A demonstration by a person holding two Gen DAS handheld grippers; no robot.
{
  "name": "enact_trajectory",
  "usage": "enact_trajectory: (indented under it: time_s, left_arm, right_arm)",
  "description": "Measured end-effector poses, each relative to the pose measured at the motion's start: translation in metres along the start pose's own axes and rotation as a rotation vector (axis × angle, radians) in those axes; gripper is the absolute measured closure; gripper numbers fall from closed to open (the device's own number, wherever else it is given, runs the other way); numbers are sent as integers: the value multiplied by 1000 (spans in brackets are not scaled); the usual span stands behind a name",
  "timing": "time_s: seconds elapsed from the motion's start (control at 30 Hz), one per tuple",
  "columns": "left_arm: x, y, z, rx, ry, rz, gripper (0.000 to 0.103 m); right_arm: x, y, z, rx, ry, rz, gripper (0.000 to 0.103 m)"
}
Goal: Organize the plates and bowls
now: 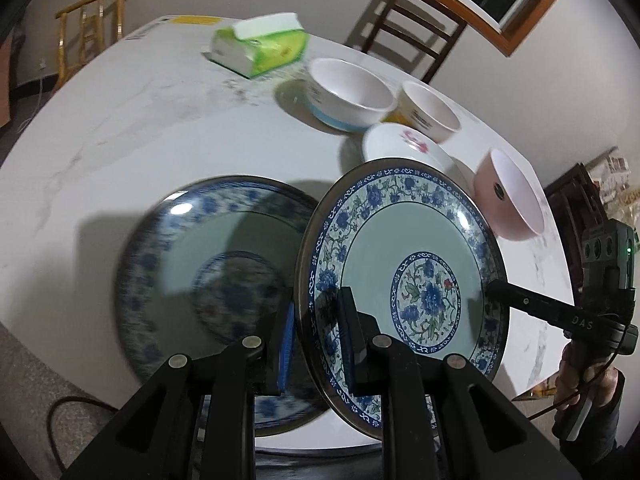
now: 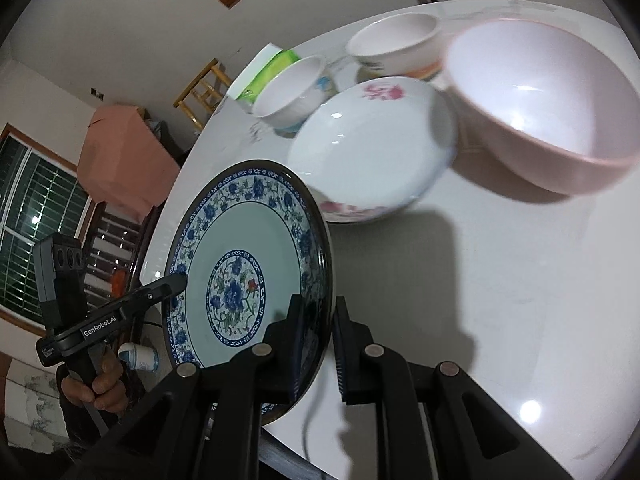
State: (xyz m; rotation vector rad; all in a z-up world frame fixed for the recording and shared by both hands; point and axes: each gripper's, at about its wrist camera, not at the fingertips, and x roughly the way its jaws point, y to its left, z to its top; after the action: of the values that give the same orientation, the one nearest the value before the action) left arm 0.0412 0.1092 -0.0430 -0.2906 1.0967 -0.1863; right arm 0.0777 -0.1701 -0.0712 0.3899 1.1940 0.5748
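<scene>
Blue-patterned plate (image 1: 400, 264) pinched by both grippers — left (image 1: 316, 344), right (image 2: 316, 344), second plate (image 1: 208, 272) below, bowls (image 2: 372, 148) beside

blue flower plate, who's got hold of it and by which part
Both grippers hold the raised blue floral plate by its rim: the left gripper clamps one edge, the right gripper the opposite edge.

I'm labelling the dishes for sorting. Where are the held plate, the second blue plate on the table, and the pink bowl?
held plate (image 1: 420, 240): left wrist view, on its pale green well.
second blue plate (image 1: 224, 240): left wrist view, on its well.
pink bowl (image 2: 532, 92): right wrist view, on its inner wall.
</scene>
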Motion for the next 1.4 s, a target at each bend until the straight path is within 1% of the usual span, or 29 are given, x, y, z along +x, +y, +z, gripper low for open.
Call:
enact_trajectory:
  time_s: [0.33, 0.47, 0.6, 0.9, 1.07, 1.2, 1.4]
  left_arm:
    - [-21, 58, -1, -86, -26, 64, 86]
    - [-20, 76, -3, -125, -19, 77, 86]
    - [-19, 90, -6, -147, -12, 80, 86]
    - [-8, 104, -6, -169, 6, 81, 85]
    - [-6, 106, -3, -166, 7, 84, 85]
    - [-2, 110, -3, -186, 18, 76, 85]
    - [-1, 109, -1, -190, 25, 85, 84]
  right_arm:
    - [47, 44, 13, -23, 75, 27, 89]
    - [64, 57, 12, -34, 117, 25, 89]
    - [72, 62, 15, -47, 131, 13, 89]
    - [81, 71, 13, -48, 149, -19, 88]
    - [84, 74, 15, -50, 154, -34, 87]
    - [86, 77, 16, -59, 159, -52, 86]
    - [87, 81, 17, -74, 163, -74, 86]
